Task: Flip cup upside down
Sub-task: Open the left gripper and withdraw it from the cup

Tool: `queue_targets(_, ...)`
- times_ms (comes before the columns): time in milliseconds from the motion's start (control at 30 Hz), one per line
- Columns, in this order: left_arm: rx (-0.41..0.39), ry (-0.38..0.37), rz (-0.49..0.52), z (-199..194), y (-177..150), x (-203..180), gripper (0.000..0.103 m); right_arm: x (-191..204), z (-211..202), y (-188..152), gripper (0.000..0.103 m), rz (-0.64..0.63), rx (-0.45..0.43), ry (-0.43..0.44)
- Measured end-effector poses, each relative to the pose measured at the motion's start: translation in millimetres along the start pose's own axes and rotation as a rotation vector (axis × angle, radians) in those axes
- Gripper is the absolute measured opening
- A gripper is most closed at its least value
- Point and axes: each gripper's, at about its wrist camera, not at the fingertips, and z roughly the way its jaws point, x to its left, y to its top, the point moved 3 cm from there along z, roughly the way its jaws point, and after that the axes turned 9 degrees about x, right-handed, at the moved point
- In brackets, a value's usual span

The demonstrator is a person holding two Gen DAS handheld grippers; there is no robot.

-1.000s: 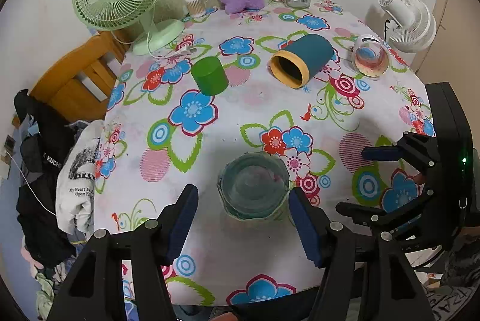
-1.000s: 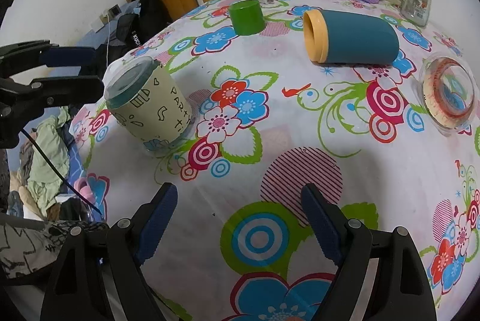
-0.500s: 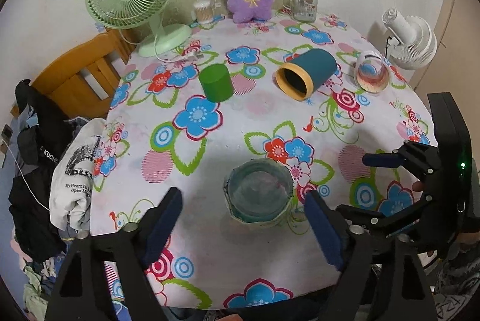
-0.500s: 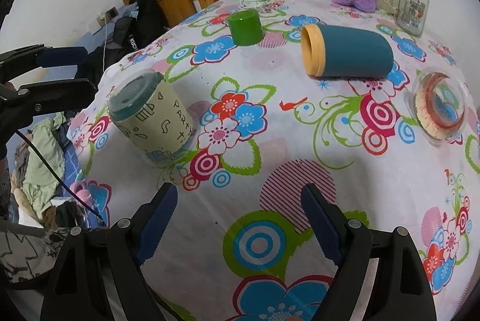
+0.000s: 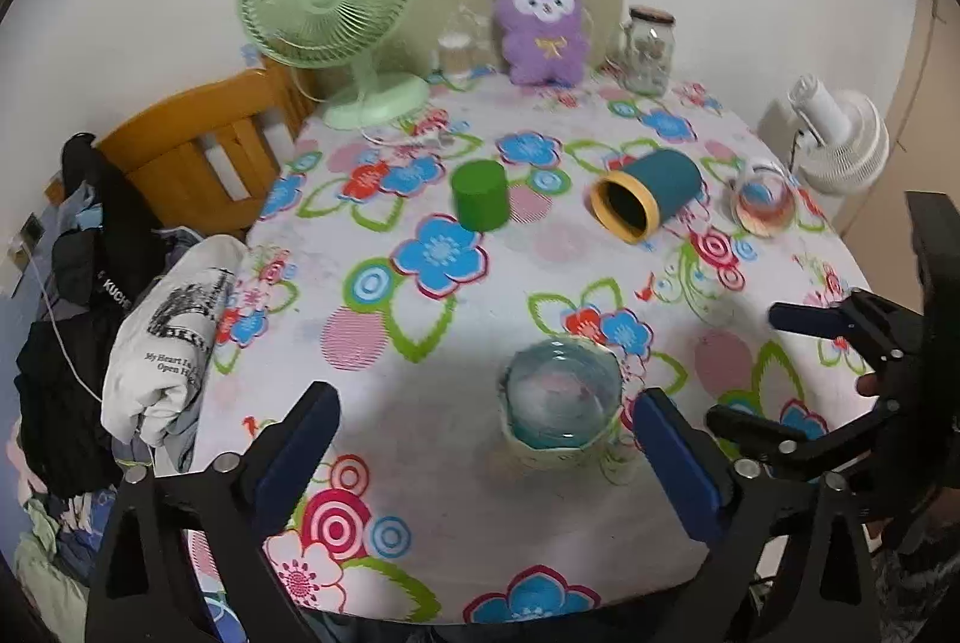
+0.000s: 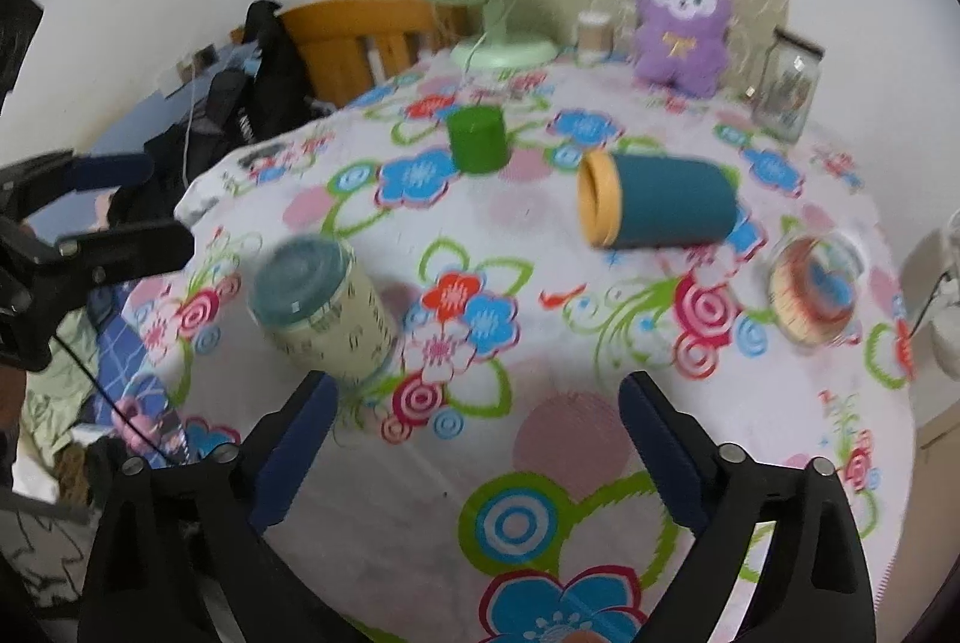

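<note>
A cream paper cup with black doodles stands base up on the flowered tablecloth, near the front edge; it also shows in the right wrist view. My left gripper is open and empty, above and in front of the cup, apart from it. My right gripper is open and empty, to the right of the cup. It shows in the left wrist view. A teal cup with a yellow rim lies on its side. A green cup stands base up behind.
A glass cup lies on its side at the right. A green fan, a purple plush and a jar stand at the back. A white fan is off the right edge. A wooden chair with clothes is at the left.
Both grippers have drawn back and risen from the table, so more of the room shows. The left gripper's fingers have spread wider. The cream cup has stayed in place.
</note>
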Motion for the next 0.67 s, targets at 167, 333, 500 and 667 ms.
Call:
queue_targets(167,-0.036,0.007,-0.035,-7,-5,11,0.103,11,-17,7,0.1,-0.018,-0.044,-0.02)
queue_targets(333,-0.044,0.008,-0.041,-9,-11,17,0.103,25,-20,10,0.1,-0.043,-0.048,-0.029)
queue_targets(500,-0.059,0.014,-0.045,-13,-16,20,0.103,30,-20,10,0.1,-0.048,-0.046,-0.032)
queue_targets(667,-0.074,0.009,-0.045,-16,-17,22,0.103,31,-20,10,0.1,-0.047,-0.045,-0.032)
